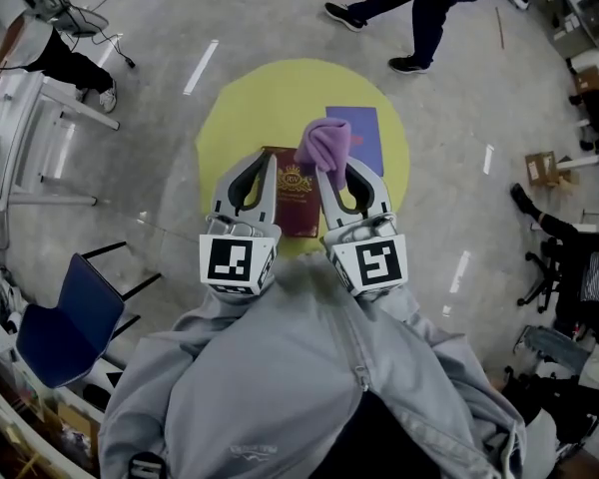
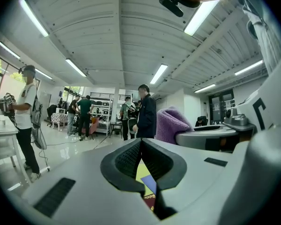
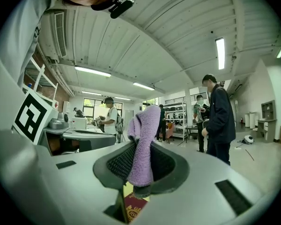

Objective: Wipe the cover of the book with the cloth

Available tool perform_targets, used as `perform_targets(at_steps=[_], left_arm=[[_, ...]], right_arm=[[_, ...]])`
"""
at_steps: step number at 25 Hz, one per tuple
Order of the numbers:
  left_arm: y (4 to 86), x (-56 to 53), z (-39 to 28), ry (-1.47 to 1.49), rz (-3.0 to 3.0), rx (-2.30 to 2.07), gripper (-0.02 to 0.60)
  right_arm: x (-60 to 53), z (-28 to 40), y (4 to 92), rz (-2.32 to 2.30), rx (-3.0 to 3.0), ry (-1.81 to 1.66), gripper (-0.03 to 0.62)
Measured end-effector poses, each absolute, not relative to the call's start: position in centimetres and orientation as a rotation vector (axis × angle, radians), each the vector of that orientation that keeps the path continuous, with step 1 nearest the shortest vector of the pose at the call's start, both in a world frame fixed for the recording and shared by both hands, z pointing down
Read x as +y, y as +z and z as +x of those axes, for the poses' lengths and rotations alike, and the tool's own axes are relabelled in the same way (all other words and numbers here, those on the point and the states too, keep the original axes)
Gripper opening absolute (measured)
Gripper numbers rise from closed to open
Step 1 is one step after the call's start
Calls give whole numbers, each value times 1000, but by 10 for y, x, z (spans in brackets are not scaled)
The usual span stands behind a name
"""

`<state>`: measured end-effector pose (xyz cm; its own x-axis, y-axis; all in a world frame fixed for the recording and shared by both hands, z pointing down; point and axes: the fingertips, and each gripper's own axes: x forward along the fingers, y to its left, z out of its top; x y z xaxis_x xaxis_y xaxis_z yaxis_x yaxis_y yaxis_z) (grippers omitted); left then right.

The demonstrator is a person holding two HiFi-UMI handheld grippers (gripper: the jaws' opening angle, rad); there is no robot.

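Right gripper (image 1: pixel 331 171) pinches a purple cloth (image 1: pixel 326 143) over the book's (image 1: pixel 294 206) 1 o'clock corner — left gripper (image 1: pixel 248 164), jaws together, empty, at 9 o'clock.

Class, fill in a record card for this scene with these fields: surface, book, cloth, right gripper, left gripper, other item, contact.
surface: round yellow table
book: closed dark red book with a gold emblem, lying flat on the table
cloth: purple cloth, pinched in the right gripper
right gripper: right gripper shut on the cloth, above the book's far right corner
left gripper: left gripper with jaws together and nothing between them, by the book's left edge
other item: blue-purple flat item beyond the book
contact: cannot tell whether the cloth touches the cover
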<state>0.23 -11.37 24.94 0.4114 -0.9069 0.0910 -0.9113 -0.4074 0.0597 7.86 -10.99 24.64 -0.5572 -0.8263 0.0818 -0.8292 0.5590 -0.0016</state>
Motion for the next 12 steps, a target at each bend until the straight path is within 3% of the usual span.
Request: perform_targets(at_steps=[12], left_arm=[[272,-140,-9,144,2529,-1598,18]], right_arm=[[-141,68,271,1439,-2661,152,87]])
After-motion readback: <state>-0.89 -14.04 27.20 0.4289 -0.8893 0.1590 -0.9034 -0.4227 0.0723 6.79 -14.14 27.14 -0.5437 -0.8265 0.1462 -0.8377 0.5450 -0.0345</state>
